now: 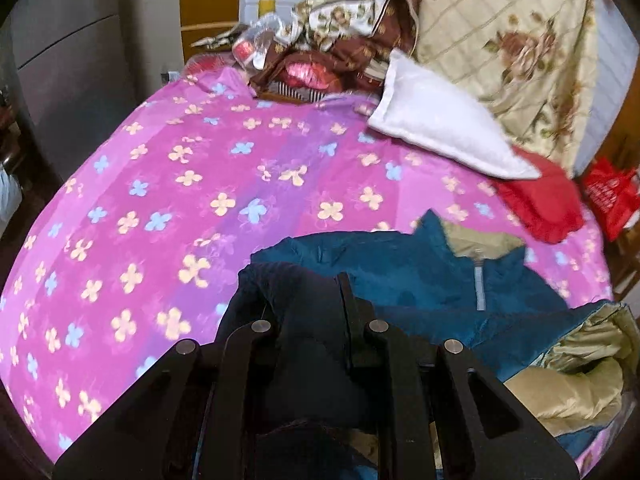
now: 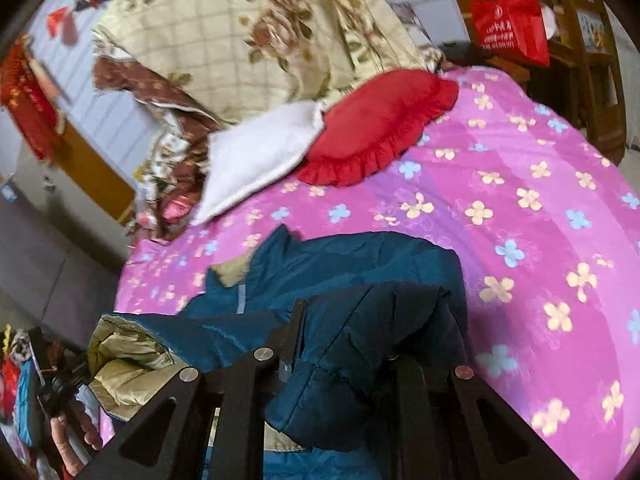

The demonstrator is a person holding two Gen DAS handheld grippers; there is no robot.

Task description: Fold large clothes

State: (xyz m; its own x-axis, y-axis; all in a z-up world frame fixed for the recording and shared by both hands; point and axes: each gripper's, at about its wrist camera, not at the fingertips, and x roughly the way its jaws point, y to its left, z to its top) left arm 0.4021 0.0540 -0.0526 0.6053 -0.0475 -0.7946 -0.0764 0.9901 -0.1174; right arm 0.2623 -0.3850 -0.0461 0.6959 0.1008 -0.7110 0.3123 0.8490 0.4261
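Your left gripper (image 1: pixel 316 304) has its fingers closed on a dark fold of the jacket (image 1: pixel 400 276), cloth bunched between and over them. The right gripper (image 2: pixel 344 332) looks the same: quilted blue cloth is draped over the fingers and pinched between them, though the right-hand finger is mostly buried, so the bite looks firm but isn't fully visible.

The jacket is a big teal padded one w/ a tan lining (image 1: pixel 576 396). It lies at the near edge of the bed (image 1: pixel 160 200), collar and zip (image 1: pixel 480 284) toward the pillows, and the part you hold is lifted off the sheet.

My read: you're mid-fold, carrying the near hem or side up and over the body. Next move calls for both hands travelling together, same height, toward the collar, laying the cloth flat before you let go. Padded fabric is bulky and springy, so it'll prob. want pressing down.

Around it: a red frilled cushion (image 2: pixel 376 128) and a white pillow (image 2: pixel 260 152) sit just beyond the collar, touching each other. Behind them is a floral quilt (image 2: pixel 240 40) heaped up, w/ a red bag (image 2: pixel 512 28) hanging off to the side. The cushion is nearest, so watch the fold doesn't land on it. The rest of the sheet, either side, gives room.
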